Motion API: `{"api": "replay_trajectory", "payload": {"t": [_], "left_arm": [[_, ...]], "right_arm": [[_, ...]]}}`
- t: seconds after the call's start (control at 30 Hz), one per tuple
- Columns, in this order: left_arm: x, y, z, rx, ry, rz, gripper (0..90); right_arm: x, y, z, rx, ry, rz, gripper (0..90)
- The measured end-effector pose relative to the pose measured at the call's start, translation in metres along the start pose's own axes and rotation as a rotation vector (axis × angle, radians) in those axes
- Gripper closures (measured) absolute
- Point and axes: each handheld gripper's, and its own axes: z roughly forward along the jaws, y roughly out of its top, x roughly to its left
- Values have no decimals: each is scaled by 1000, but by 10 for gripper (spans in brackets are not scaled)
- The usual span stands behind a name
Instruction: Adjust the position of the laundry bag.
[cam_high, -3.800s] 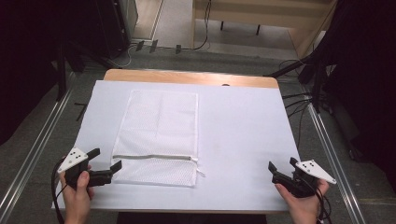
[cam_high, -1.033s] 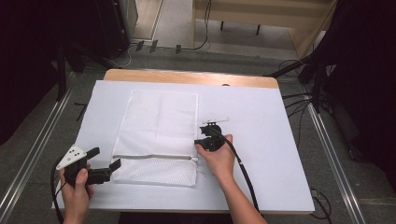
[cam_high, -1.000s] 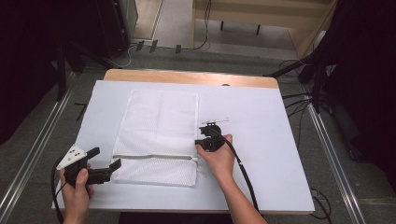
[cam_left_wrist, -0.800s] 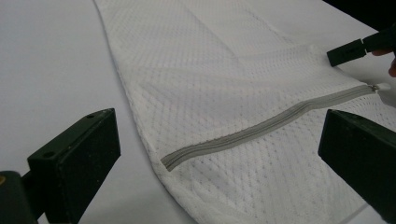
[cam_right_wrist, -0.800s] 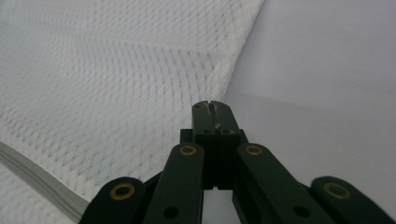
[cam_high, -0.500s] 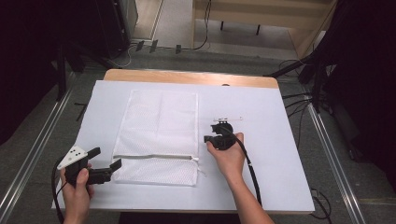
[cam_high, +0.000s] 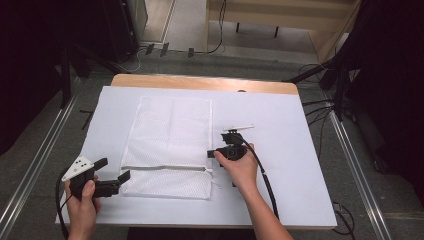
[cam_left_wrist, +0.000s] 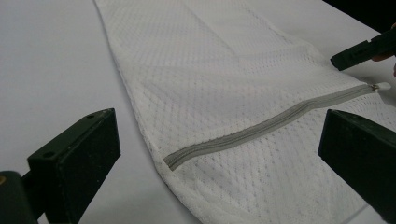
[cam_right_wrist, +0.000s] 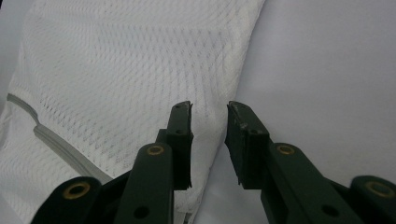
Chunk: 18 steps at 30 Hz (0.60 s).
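Note:
A white mesh bag (cam_high: 170, 130) lies flat on the white-covered table (cam_high: 290, 190), with its grey zipper (cam_high: 165, 168) running across near the front end. My left gripper (cam_high: 114, 170) rests open at the bag's front left corner, and the zipper's left end (cam_left_wrist: 187, 156) lies between its wide-apart jaws (cam_left_wrist: 218, 121). My right gripper (cam_high: 211, 153) points left at the bag's right edge, just above the zipper pull (cam_left_wrist: 380, 86). Its jaws (cam_right_wrist: 209, 107) have just been opening and stand slightly apart. The bag's edge (cam_right_wrist: 233, 79) lies beyond the gap and the pads press on nothing.
The table's wooden far edge (cam_high: 200, 82) shows beyond the white cover. Metal rails (cam_high: 35, 165) and cables (cam_high: 345, 125) run along the floor on both sides. Bare cover lies right of the bag.
My right hand has come from the table's front right corner to the bag's right edge and has shifted little over the last second. The left hand has stayed put.

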Motion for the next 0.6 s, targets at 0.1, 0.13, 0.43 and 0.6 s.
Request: {"api": "replay_trajectory", "payload": {"t": [0.1, 0.13, 0.43, 0.6], "left_arm": [[0, 0, 0, -1, -3, 1, 0], [0, 0, 0, -1, -3, 2, 0], [-2, 0, 0, 0, -5, 1, 0], [-1, 0, 0, 0, -4, -1, 0]], "right_arm": [[0, 0, 1, 13, 1, 17, 724], [0, 0, 2, 16, 0, 22, 724], [8, -2, 10, 40, -13, -6, 888], [9, -3, 8, 32, -9, -23, 900]]}}
